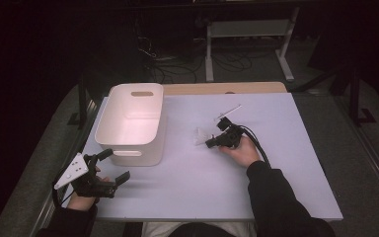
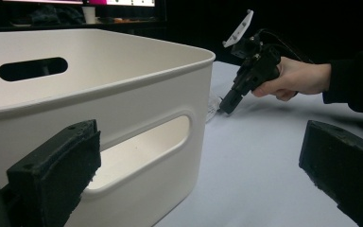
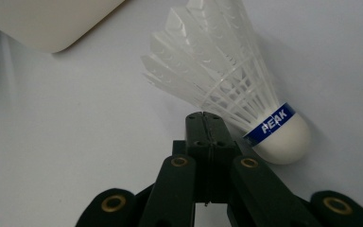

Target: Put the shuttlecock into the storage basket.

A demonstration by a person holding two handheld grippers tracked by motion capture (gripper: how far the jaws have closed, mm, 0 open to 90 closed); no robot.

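From above, your right gripper (image 1: 210,142) rests on the counter (image 1: 276,163), its tip at the shuttlecock (image 1: 201,135), which lies just right of the white bin (image 1: 131,123). Your left gripper (image 1: 112,167) sits at the counter's near left corner, jaws wide apart, close to the bin's near wall.

In the left gripper view, your jaws stand wide apart with nothing between them; the bin (image 2: 137,94) looms close (its handle slot faces you), and your right gripper (image 2: 228,105) points down at the counter beyond it.

In the right gripper view, your jaws are pressed together, holding nothing. The shuttlecock (image 3: 246,94) lies on its side just beside the tip, seemingly touching it; the blue band on its cork reads "PEAK". The bin's corner (image 3: 47,23) shows at upper left.
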